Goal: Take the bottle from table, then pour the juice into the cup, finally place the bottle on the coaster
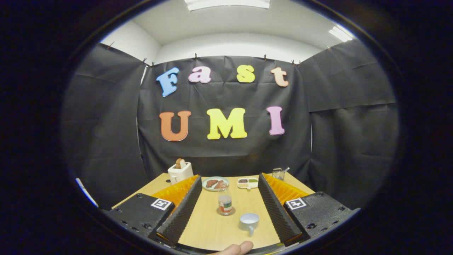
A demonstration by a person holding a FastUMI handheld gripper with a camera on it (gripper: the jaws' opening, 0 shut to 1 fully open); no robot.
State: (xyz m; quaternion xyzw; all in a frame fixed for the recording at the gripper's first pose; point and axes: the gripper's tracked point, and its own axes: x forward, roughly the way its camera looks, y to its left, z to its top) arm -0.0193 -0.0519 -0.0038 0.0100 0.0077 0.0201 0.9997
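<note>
- The table (212,230) is lying ahead of the gripper (226,209), and all the things are standing on its wooden top.
- The gripper is hanging above the near part of the table with its jaws spread wide apart, gripping nothing. The bottle and the cup are both showing in the gap between the two fingers.
- The toaster (180,171) is standing at the far left corner, well apart from the bottle, so it is not blocking anything.
- The bottle (225,202) is standing upright, its long axis vertical, straight ahead on the middle line between the fingers. It is resting on a round coaster (225,213), which is where the task wants it at the end; this is fitting a bottle waiting to be taken, or one already set back.
- The plate (215,183) and the small tray (247,182) are lying just behind the bottle — a long reach could be touching them.
- The cup (249,221) is standing nearer than the bottle, slightly right, handle pointing toward the gripper. I cannot tell if juice is inside.
- A fingertip (240,248) of the person is showing at the near edge.
</note>
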